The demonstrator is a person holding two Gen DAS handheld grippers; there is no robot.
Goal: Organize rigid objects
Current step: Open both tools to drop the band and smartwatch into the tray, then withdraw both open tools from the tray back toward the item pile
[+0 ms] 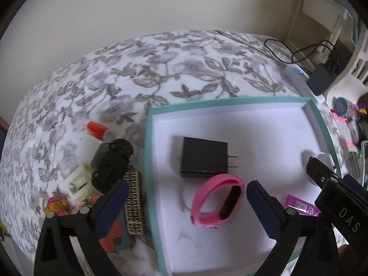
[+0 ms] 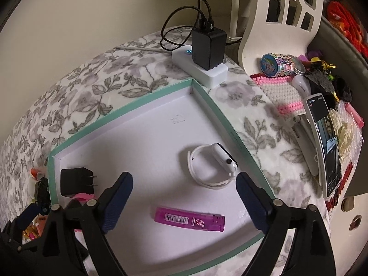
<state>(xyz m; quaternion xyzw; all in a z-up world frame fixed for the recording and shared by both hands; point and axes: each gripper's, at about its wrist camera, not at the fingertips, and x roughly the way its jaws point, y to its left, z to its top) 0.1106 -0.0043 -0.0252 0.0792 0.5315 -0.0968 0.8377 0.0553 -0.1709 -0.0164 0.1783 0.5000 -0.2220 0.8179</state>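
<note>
A shallow tray (image 1: 230,104) with a teal rim and white floor lies on the floral cloth. On its floor are a black charger plug (image 1: 203,157), a pink wristband (image 1: 217,200), a pink lighter (image 1: 299,204) and a white watch (image 1: 322,156) partly hidden by the other tool. My left gripper (image 1: 187,185) is open above the tray's left part, the wristband between its fingers. In the right wrist view my right gripper (image 2: 184,179) is open over the tray (image 2: 227,124), between the white watch (image 2: 214,165) and the pink lighter (image 2: 189,222). The charger plug (image 2: 73,181) lies at far left.
Left of the tray lies a pile: an orange-red tube (image 1: 97,130), a black toy car (image 1: 112,161), a cream buckle (image 1: 77,184), a brass patterned piece (image 1: 134,202). Behind the tray is a white power strip (image 2: 207,73) with a black adapter (image 2: 208,46). A phone (image 2: 326,142) and a beaded mat (image 2: 283,92) lie to the right.
</note>
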